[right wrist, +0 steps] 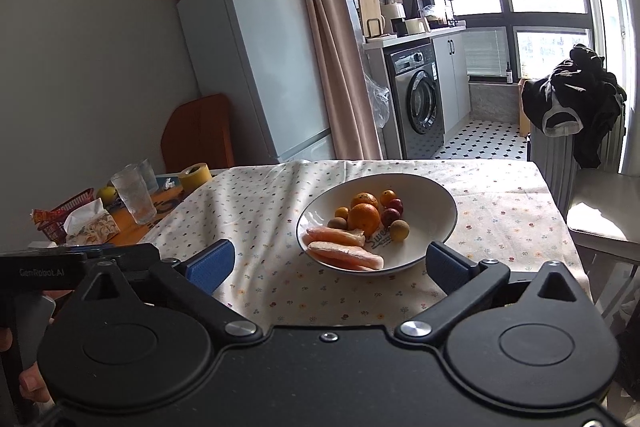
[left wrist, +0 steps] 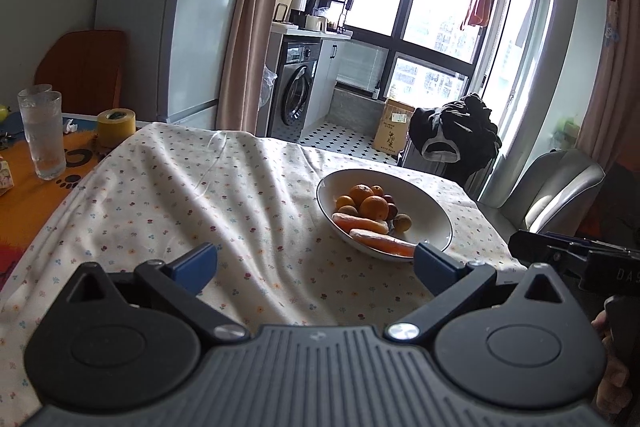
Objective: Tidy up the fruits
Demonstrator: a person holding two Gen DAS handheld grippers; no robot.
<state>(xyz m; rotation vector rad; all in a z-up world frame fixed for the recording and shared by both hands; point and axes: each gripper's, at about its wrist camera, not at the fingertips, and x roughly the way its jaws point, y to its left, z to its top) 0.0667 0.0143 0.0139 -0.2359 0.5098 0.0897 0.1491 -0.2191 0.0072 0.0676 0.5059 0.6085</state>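
The left gripper hung over the flowered cloth with its jaws wide and empty, and the white bowl of fruit lay just beyond its right jaw, whose blue pad cut off the tip of the nearer carrot. The right gripper was likewise spread wide and empty, the bowl sitting ahead between its jaws, with oranges piled so that the small fruits behind them were partly hidden and hard to name.
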